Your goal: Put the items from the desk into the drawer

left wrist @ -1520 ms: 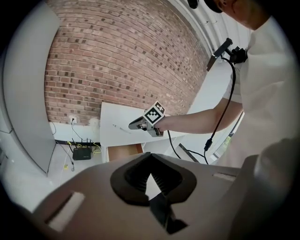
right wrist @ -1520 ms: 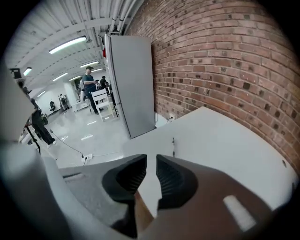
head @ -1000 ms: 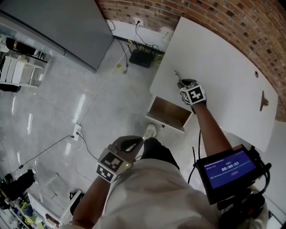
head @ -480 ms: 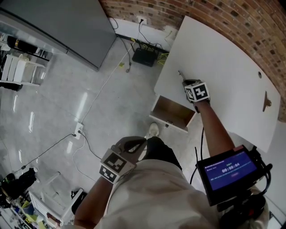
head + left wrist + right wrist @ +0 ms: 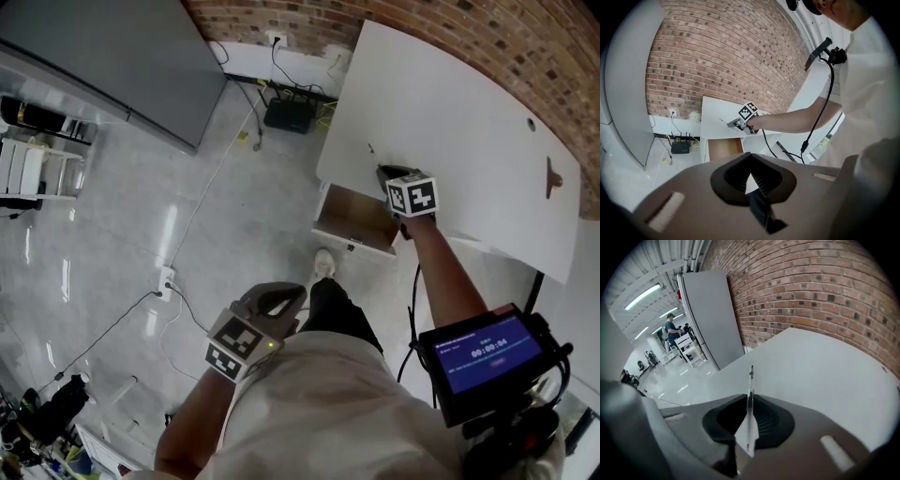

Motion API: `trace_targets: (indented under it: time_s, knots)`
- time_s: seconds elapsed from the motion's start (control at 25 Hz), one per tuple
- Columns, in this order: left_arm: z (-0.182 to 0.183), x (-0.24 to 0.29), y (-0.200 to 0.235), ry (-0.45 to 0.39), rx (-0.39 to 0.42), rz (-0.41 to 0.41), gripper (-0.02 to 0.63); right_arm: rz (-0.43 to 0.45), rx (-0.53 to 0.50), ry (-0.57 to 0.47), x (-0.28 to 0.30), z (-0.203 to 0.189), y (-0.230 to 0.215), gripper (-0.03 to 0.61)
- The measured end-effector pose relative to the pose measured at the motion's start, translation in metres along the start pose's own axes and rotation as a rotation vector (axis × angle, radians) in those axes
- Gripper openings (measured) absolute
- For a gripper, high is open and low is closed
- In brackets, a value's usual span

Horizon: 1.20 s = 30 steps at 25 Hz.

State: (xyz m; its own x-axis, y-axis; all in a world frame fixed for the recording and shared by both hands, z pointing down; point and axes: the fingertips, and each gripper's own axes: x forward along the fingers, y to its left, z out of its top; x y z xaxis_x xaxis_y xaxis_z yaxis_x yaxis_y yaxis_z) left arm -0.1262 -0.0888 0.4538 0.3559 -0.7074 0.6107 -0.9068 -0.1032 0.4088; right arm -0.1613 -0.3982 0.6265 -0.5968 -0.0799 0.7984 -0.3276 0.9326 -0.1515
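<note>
I have the right gripper clamped on a thin pen at the white desk edge beside the open drawer, likely ready to drop in; the left gripper is closed on nothing and parked low, out of the way

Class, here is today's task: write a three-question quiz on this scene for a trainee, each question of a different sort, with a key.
1. True or false: the drawer under the white desk is open.
2. Multiple choice: what does the right hand-held gripper hold? A) a cup B) a pen C) nothing
3. Fill in the gap: the jaws of the left hand-held gripper are ____, with nothing between them.

Key: 1 true; 2 B; 3 shut.
</note>
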Motion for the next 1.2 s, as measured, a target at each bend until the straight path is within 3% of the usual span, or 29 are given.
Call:
trace_targets:
  time_s: [0.44, 0.76, 1.0, 1.2]
  knots:
    - [-0.041, -0.030, -0.027, 0.055, 0.068, -0.131, 0.008, -0.085, 0.172, -0.074, -0.052, -0.078, 0.053, 0.044]
    - [-0.071, -0.041, -0.033, 0.067, 0.112, -0.158, 0.008, -0.091, 0.275, -0.075, -0.051, -0.148, 0.092, 0.044]
    - [-0.086, -0.028, -0.026, 0.096, 0.121, -0.153, 0.008, -0.101, 0.415, -0.077, -0.014, -0.181, 0.075, 0.044]
    - [-0.086, -0.022, -0.026, 0.120, 0.105, -0.157, 0.008, -0.104, 0.501, -0.098, 0.007, -0.176, 0.051, 0.044]
